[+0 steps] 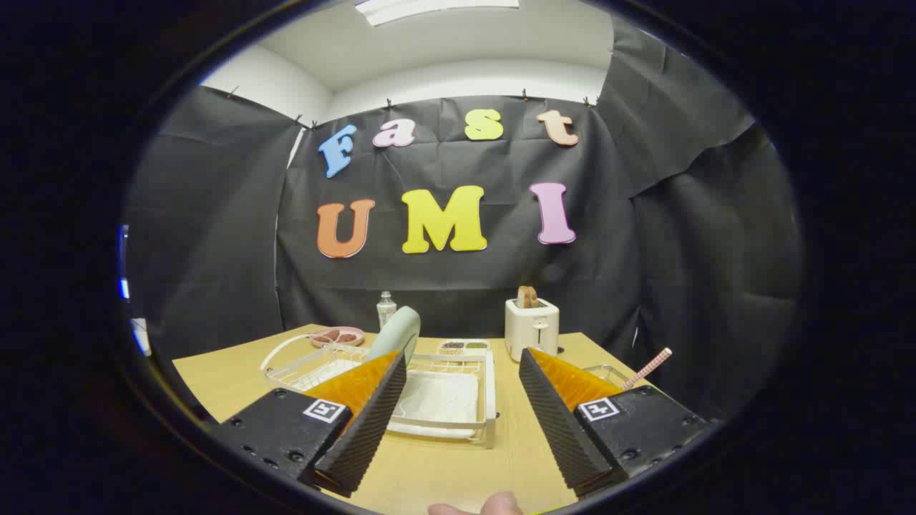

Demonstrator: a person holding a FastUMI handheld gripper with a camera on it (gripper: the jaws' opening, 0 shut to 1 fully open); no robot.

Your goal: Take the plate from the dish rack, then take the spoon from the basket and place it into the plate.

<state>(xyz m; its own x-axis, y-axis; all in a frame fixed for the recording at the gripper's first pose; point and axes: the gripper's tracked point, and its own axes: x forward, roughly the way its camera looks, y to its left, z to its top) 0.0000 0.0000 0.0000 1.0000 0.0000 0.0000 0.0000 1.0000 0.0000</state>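
Gripper (461, 372) fingers spread wide, nothing between them, above the desk (215, 379). Plate (395, 332) stands upright in dish rack (458, 422) just ahead. Spoon (647, 368) sticks out of basket (608, 373) near desk's right edge.

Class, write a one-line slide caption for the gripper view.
Open tongs face a dish rack holding an upright plate; toaster behind.

You've got a wooden table (229, 379) carrying a white dish rack (458, 400), toaster (532, 329), small bottle (386, 309), pink dish (338, 336), and a clear basket (608, 373).
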